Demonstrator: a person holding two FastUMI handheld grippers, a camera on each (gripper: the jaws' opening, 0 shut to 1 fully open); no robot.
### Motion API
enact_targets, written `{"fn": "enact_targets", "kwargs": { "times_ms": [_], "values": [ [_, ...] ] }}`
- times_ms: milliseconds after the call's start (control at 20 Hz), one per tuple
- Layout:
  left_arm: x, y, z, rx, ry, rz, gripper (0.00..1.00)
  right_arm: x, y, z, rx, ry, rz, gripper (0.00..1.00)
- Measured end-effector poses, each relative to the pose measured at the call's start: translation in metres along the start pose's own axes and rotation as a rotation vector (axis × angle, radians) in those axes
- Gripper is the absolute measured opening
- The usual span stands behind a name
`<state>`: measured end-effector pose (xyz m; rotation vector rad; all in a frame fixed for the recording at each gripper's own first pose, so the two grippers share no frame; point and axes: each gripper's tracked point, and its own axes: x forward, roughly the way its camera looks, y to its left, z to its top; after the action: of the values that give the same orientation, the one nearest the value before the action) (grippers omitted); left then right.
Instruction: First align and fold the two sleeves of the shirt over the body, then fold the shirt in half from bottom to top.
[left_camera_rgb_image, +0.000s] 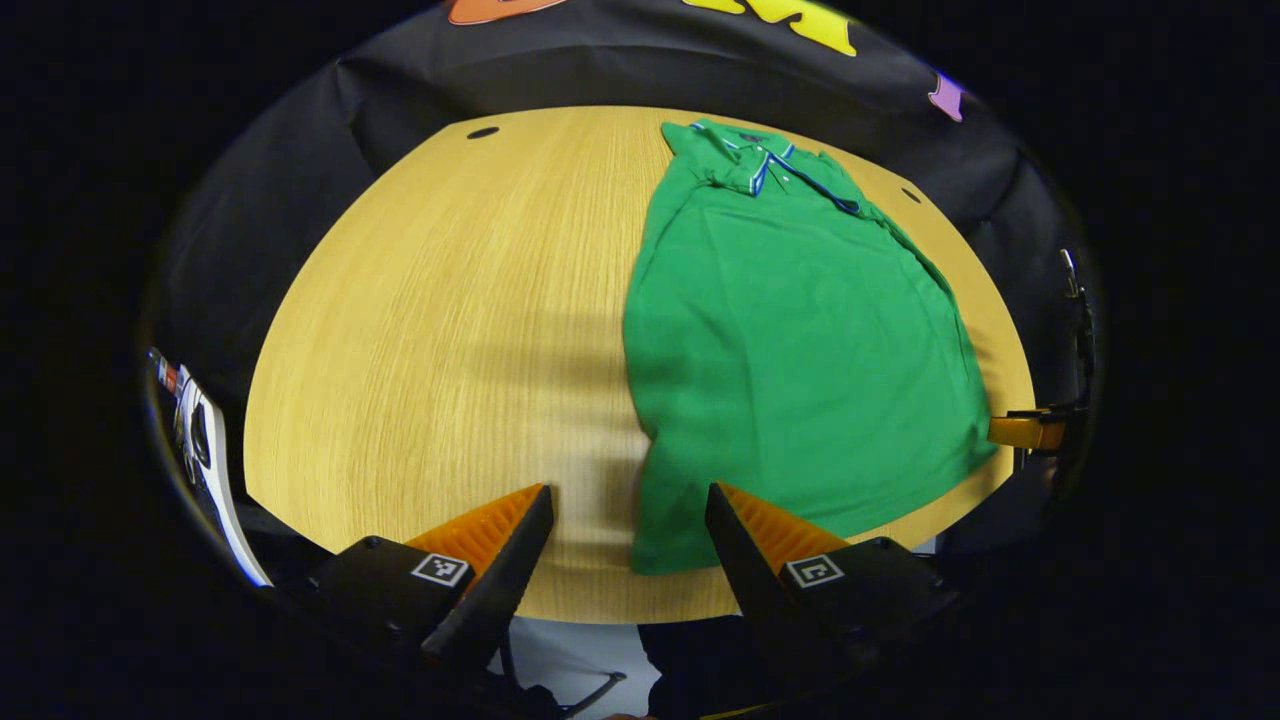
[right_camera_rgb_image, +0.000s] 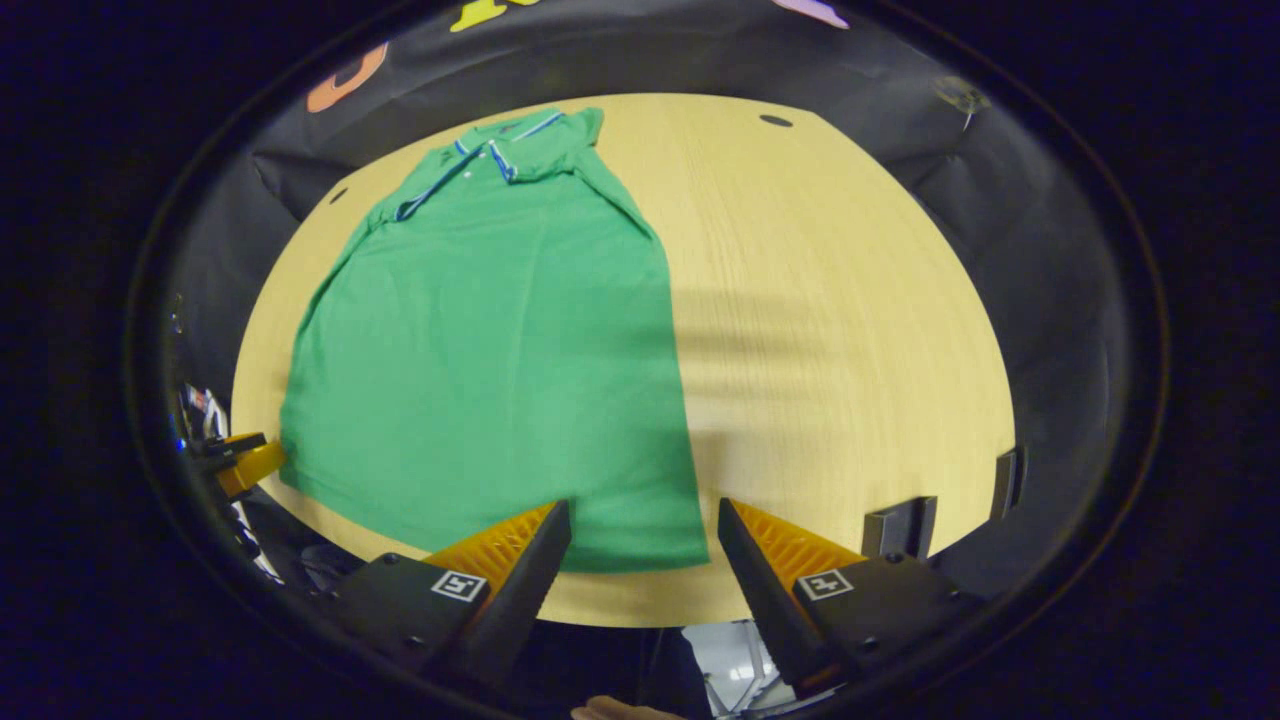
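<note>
A green polo shirt (left_camera_rgb_image: 800, 340) lies flat on the wooden table (left_camera_rgb_image: 420, 300), its blue-trimmed collar (left_camera_rgb_image: 765, 165) far from me and its hem near. No sleeve sticks out past its sides. My left gripper (left_camera_rgb_image: 630, 515) stands open at the table's near edge, with the hem's left corner showing between its fingers. In the right gripper view the same shirt (right_camera_rgb_image: 490, 370) fills the left half of the table (right_camera_rgb_image: 850, 300). The right gripper (right_camera_rgb_image: 642, 525) is open too, the hem's right corner between its fingers. Each gripper also appears at the far side: the right gripper (left_camera_rgb_image: 1020, 430) and the left gripper (right_camera_rgb_image: 245, 462).
Small dark holes (left_camera_rgb_image: 482, 132) (right_camera_rgb_image: 775, 120) mark the table's far corners. Two black brackets (right_camera_rgb_image: 900, 525) stand off the table's near right edge. A white and black object (left_camera_rgb_image: 205, 450) sits off the left edge. Bare wood lies on both sides of the shirt.
</note>
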<state>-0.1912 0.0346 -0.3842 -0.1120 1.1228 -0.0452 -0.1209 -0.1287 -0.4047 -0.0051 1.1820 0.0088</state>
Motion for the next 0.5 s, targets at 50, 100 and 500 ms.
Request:
{"fn": "enact_targets", "kwargs": {
  "times_ms": [50, 100, 500],
  "values": [
    [0.001, -0.001, -0.004, 0.007, 0.027, 0.002, 0.98, 0.001, -0.003, -0.003, -0.013, 0.017, -0.017, 0.96],
    [0.001, -0.001, -0.008, 0.010, 0.060, 0.014, 0.98, 0.005, -0.002, -0.003, -0.024, 0.027, -0.019, 0.97],
    [0.006, -0.002, -0.019, 0.010, 0.181, 0.019, 0.73, 0.006, 0.007, -0.006, 0.002, 0.103, -0.011, 0.93]
  ]
}}
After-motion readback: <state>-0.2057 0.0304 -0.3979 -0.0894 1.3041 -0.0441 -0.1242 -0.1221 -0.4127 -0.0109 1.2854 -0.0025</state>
